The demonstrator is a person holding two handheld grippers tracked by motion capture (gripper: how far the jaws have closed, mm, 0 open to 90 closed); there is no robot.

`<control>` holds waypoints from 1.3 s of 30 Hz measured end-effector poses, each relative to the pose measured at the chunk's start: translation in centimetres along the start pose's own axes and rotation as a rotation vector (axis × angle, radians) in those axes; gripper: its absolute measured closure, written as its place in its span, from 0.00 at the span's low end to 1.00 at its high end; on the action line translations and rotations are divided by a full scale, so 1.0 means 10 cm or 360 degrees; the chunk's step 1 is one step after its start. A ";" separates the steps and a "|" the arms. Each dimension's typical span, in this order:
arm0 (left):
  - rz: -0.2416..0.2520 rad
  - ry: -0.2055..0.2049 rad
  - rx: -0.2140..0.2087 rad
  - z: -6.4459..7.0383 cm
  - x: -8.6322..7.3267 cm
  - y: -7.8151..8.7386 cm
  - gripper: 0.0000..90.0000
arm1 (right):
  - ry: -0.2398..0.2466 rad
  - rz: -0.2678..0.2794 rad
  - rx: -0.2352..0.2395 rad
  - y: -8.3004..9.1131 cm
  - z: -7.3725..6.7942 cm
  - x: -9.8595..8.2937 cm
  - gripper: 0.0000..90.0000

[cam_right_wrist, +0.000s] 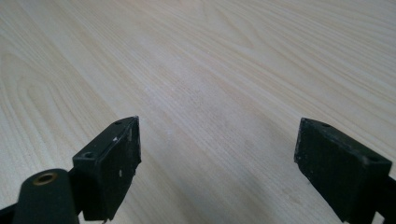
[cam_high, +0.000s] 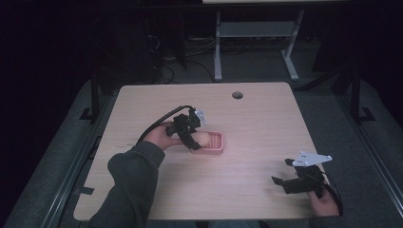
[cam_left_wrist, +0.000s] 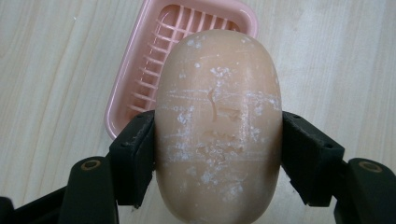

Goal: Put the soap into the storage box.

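— Soap bears faint pressed marks, unreadable. Where is it?
— Pinched between the left gripper fingers, above the pink soap dish. Right gripper fingers are spread over the table.

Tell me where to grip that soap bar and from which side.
Grip the soap across its narrow width, on the two long flanks near one end, coming along its long axis from the end away from the pink dish. Its oval shape makes the flanks the straightest faces. The left gripper already holds it so; its fingers press both flanks.
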State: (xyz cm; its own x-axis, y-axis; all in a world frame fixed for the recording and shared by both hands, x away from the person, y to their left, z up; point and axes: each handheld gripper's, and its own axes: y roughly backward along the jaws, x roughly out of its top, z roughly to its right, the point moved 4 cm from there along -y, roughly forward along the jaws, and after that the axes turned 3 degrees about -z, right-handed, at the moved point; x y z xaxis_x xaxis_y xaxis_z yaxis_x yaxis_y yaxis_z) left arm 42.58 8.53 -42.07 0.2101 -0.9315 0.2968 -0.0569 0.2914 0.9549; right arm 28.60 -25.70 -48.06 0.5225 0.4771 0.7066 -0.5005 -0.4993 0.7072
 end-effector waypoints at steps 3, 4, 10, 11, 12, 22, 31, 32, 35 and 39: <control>0.0000 -0.0002 -0.0005 -0.02 0.04 -0.02 0.36 | 0.0003 -0.0003 0.0001 0.00 0.00 0.00 0.16; 0.0000 -0.0002 -0.0005 -0.02 0.04 -0.02 0.36 | 0.0003 -0.0003 0.0001 0.00 0.00 0.00 0.16; -0.0005 -0.0006 -0.0011 -0.06 0.11 -0.05 0.36 | 0.0007 -0.0003 -0.0001 0.00 0.01 -0.01 0.16; 0.0008 0.0001 -0.0012 -0.07 0.13 -0.06 0.36 | 0.0007 0.0000 -0.0003 0.00 0.01 -0.01 0.16; 0.0017 -0.0002 -0.0013 -0.07 0.14 -0.06 0.36 | 0.0006 0.0001 -0.0004 0.01 0.01 -0.01 0.16; 0.0035 0.0007 -0.0016 -0.14 0.19 -0.17 0.36 | 0.0001 -0.0004 -0.0002 0.00 0.00 -0.01 0.16; 0.0010 0.0024 -0.0034 -0.20 0.20 -0.27 0.36 | 0.0000 -0.0005 0.0000 0.00 0.00 -0.01 0.16; 0.0004 0.0023 -0.0034 -0.20 0.20 -0.28 0.36 | -0.0002 -0.0006 0.0000 0.00 0.00 -0.01 0.16; -0.0004 0.0020 -0.0037 -0.21 0.20 -0.31 0.36 | 0.0007 -0.0006 -0.0002 0.00 0.01 -0.01 0.16; -0.0005 0.0027 -0.0038 -0.22 0.20 -0.32 0.36 | 0.0002 -0.0009 0.0001 0.00 0.01 -0.01 0.16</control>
State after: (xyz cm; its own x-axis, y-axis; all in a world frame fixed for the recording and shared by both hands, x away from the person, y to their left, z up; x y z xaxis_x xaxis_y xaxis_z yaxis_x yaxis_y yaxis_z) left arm 45.36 6.23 -44.60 0.2270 -0.9286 0.2934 -0.0329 0.2938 0.9553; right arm 28.58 -25.83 -48.14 0.5246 0.4808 0.7026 -0.4972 -0.4969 0.7113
